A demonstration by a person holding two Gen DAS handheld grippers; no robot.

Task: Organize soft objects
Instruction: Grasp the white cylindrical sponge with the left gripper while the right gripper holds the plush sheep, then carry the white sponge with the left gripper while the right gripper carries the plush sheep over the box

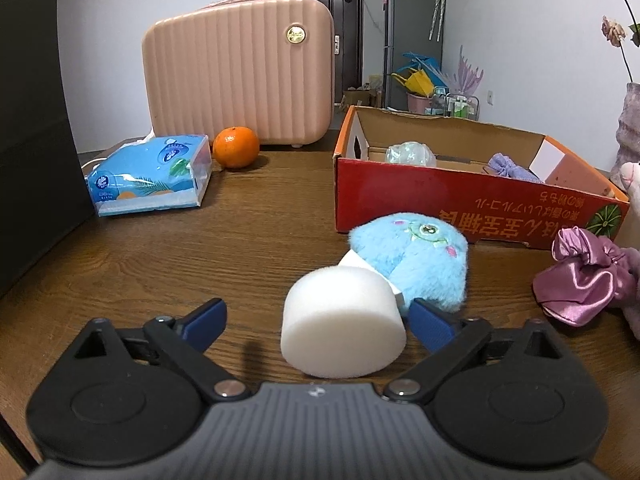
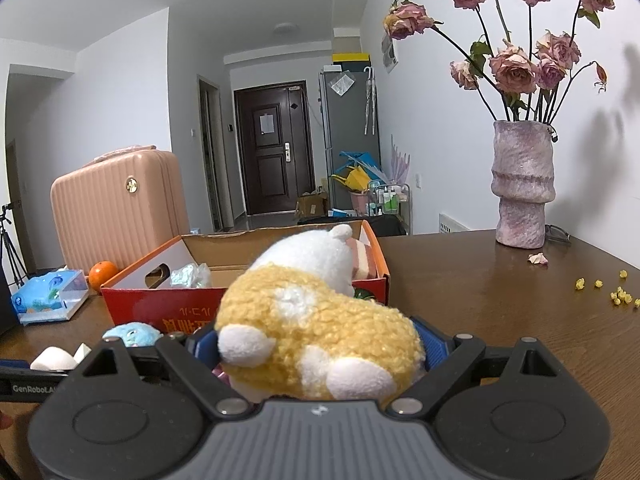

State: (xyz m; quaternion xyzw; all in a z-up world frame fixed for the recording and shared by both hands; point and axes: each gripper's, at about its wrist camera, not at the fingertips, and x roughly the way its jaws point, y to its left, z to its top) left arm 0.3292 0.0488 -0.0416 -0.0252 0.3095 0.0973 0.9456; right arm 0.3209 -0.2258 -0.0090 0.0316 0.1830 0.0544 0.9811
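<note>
Near the worktop's front edge, the sponge lies between the left claw's wide jaws, nearer the right finger, not yet gripped. Right claw holds a plush short of the box.

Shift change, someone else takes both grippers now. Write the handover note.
Left hand-held gripper: open, jaws around the white sponge on the table, pads not pressing.
Right hand-held gripper: shut on the yellow-and-white plush, in front of the red box.
Done: a clear bag and a lilac cloth lie in the box.
Left: box the plush, sponge, blue plush and pink satin pouch.
</note>
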